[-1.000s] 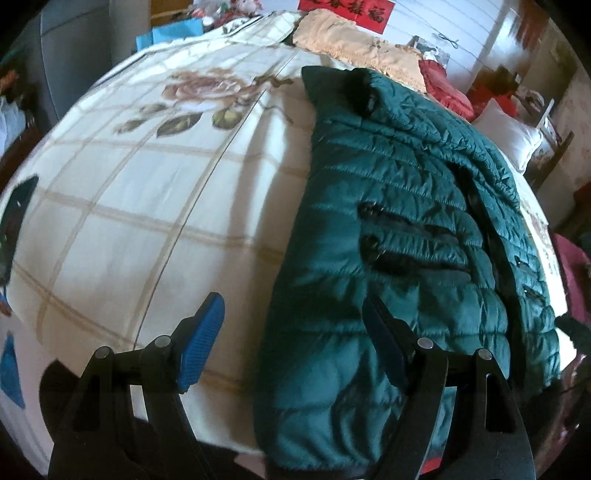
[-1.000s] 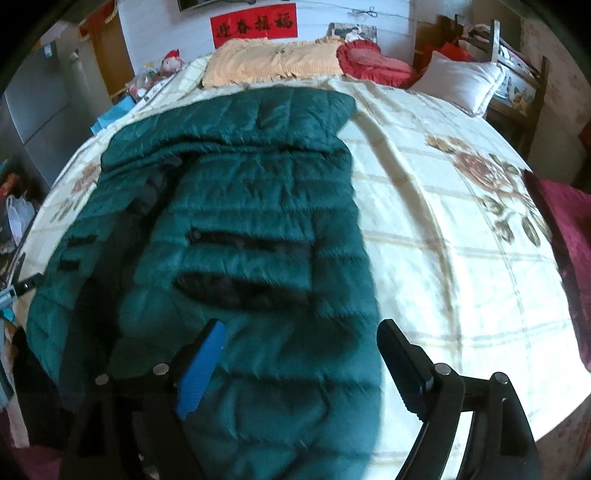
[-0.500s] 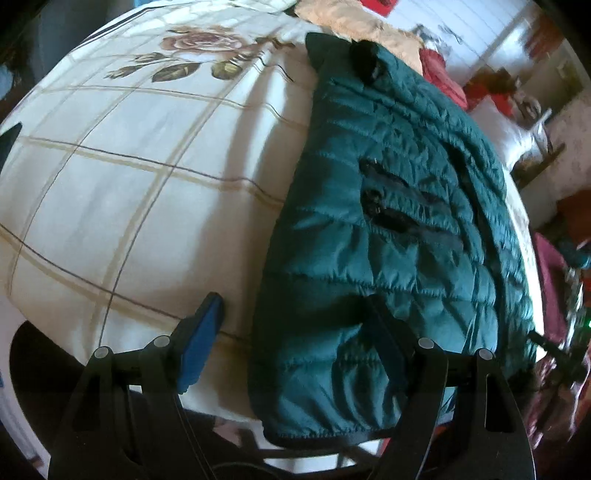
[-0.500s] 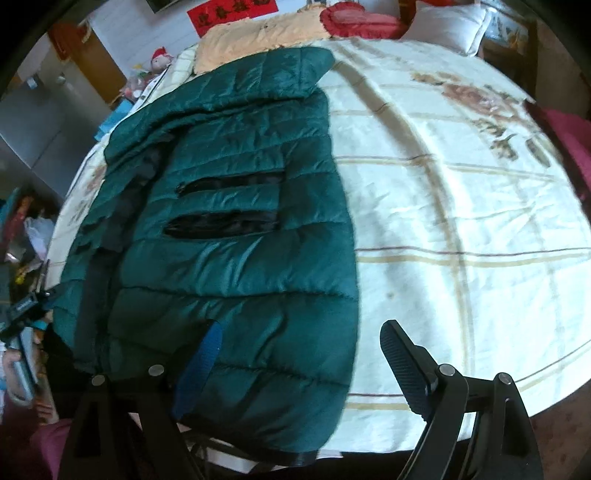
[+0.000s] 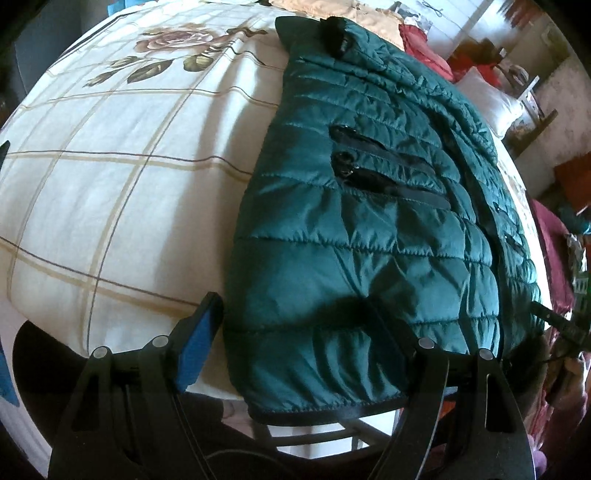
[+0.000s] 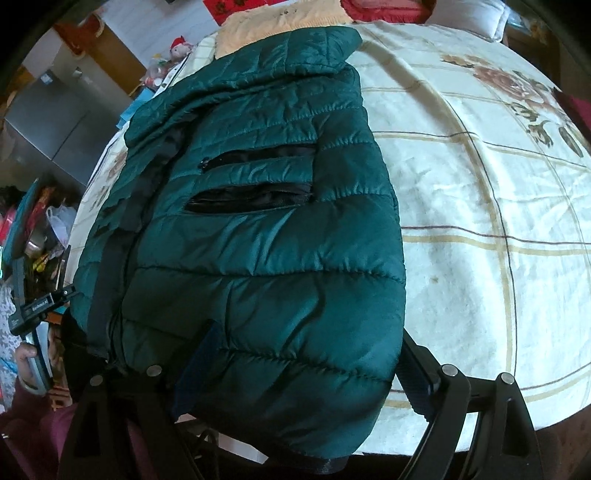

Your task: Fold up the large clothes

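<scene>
Left gripper (image 5: 291,343): fingers spread wide, straddling the jacket's near left corner; blue pad out over the bedspread, the other finger over the padding, nothing pinched.
Right gripper (image 6: 303,365): fingers spread too, jaws just been opening, the jacket's near right corner lying between them; blue pad (image 6: 195,373) over the quilting, far finger at the jacket's side edge, no squeeze visible.
Hem (image 5: 325,408): the dark binding hangs just past the bed's near edge, between both tools.
Green puffer jacket (image 5: 369,229): laid out lengthwise on the bed, front up, running away from the hem toward the pillows.
Pockets (image 6: 255,188): two dark zip slits across the chest panel, mid-jacket.
Bedspread (image 5: 110,184): cream with tan grid lines and rose prints, open on either side of the jacket.
Collar (image 6: 280,48): far end, folded over, just short of the peach pillow (image 6: 280,18).
Beyond: red and white cushions (image 5: 491,96) by the headboard.
</scene>
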{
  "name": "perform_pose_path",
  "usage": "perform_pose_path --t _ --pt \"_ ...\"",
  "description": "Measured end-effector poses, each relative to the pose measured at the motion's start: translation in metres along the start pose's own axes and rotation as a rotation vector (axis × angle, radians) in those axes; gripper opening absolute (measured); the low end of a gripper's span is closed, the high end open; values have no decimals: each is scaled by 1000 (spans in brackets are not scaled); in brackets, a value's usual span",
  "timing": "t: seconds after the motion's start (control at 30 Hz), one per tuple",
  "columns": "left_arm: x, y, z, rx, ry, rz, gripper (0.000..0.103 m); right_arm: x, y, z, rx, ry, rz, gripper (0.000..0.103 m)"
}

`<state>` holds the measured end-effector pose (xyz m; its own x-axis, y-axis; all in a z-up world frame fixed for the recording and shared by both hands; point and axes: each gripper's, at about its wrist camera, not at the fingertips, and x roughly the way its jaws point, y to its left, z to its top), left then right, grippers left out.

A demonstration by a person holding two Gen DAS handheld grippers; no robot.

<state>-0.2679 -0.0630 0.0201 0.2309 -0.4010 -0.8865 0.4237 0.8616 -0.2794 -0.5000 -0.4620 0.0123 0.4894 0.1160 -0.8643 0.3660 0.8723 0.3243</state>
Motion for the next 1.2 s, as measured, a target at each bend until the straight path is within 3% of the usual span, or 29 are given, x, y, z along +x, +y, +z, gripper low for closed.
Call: perform_pose_path --t 0.1,0.17,0.23,0.27,0.33,0.47,0.73,0.8,0.87,1.0,1.2 --pt "1 -3 -2 13 -9 5 79 1 2 -1 -6 -29 19 86" --pt "1 -7 -3 32 -5 2 78 1 6 -1 -35 -39 9 66" --pt "2 -9 -3 44 -4 8 77 0 8 0 -57 -44 12 55" --pt "1 -10 -4 46 -4 8 74 -2 8 0 -60 -51 19 45" --pt "1 -10 -4 46 -7 9 67 -4 10 1 -72 -61 24 37" --pt "-2 -13 -5 60 -19 25 52 -8 12 2 -87 -84 25 28" --pt "-2 -18 -6 83 -24 53 52 -4 10 2 -101 -70 35 31" --pt "-2 -17 -6 79 -24 52 52 -1 7 3 -88 -54 44 38" --pt "-1 -16 -6 70 -23 49 52 3 7 2 -76 -40 50 51" --pt "1 -13 -7 44 -22 34 55 5 10 1 -95 -44 45 51" --pt "0 -14 -6 47 -20 39 55 0 9 3 -95 -51 49 36"
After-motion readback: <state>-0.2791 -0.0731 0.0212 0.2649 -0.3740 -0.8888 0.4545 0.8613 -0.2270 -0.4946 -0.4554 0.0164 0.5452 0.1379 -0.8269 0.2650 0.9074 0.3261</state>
